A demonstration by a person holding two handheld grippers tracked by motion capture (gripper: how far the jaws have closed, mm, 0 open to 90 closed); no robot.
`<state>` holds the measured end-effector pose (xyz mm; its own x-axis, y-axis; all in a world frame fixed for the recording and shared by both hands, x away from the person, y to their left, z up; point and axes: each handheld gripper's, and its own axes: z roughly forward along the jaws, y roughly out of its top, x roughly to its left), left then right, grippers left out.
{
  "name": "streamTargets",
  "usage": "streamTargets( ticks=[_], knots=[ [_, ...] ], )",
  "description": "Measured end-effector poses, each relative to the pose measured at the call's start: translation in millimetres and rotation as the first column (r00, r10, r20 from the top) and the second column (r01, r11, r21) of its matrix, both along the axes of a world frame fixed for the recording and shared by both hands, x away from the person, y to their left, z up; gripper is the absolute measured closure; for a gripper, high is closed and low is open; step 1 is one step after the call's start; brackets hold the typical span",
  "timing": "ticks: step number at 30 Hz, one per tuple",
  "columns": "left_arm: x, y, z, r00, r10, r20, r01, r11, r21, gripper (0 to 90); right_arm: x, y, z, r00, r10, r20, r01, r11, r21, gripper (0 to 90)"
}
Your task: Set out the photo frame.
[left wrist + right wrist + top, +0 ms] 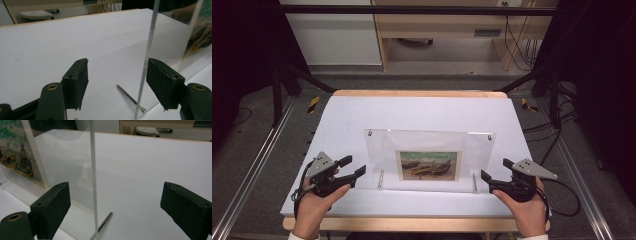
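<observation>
Acrylic frame (pixel 430 159) upright, edges btwn open jaws, left gripper (pixel 353 167), right gripper (pixel 494 171), untouched

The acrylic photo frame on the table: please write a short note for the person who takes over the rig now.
Left gripper: open, at the acrylic frame's left edge, not pressing.
Right gripper: open, at its right edge.
The frame stands upright mid-table, boat picture facing you, metal leg pins on the surface.
Done: frame standing, both grippers lined up.
Left: probably grip both edges.
</observation>
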<state>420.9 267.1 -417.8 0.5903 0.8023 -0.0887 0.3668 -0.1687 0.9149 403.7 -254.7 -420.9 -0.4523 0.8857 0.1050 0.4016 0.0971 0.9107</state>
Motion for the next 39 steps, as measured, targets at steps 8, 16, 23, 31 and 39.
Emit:
streamTargets(
  ticks=[8, 16, 23, 31, 39],
  knots=[
    [4.4, 26.6, -3.2, 0.9969, 0.079, 0.006, -0.079, 0.9969, -0.002, 33.2, -2.5, -22.9, -0.2, 0.9976, -0.069, 0.004, 0.069, 0.997, 0.026, 10.2],
    [9.5, 40.6, -6.0, 0.9925, 0.122, 0.007, -0.122, 0.9925, 0.002, 33.3, 1.7, -37.9, -3.8, 0.9909, -0.135, -0.005, 0.135, 0.990, 0.027, 10.7],
    [17.6, 44.9, -9.9, 0.9909, 0.134, 0.004, -0.135, 0.9905, 0.029, 33.1, 12.7, -39.2, -10.0, 0.9858, -0.166, -0.028, 0.166, 0.986, 0.015, 11.0],
    [29.4, 47.1, -22.3, 0.9891, 0.144, -0.028, -0.141, 0.9851, 0.099, 31.9, 31.2, -40.1, -22.6, 0.9774, -0.194, -0.085, 0.193, 0.981, -0.019, 10.7],
    [29.9, 51.2, -36.7, 0.9844, 0.161, -0.071, -0.151, 0.9800, 0.130, 30.8, 36.4, -40.3, -37.8, 0.9708, -0.206, -0.123, 0.201, 0.978, -0.051, 10.6]
  ],
)
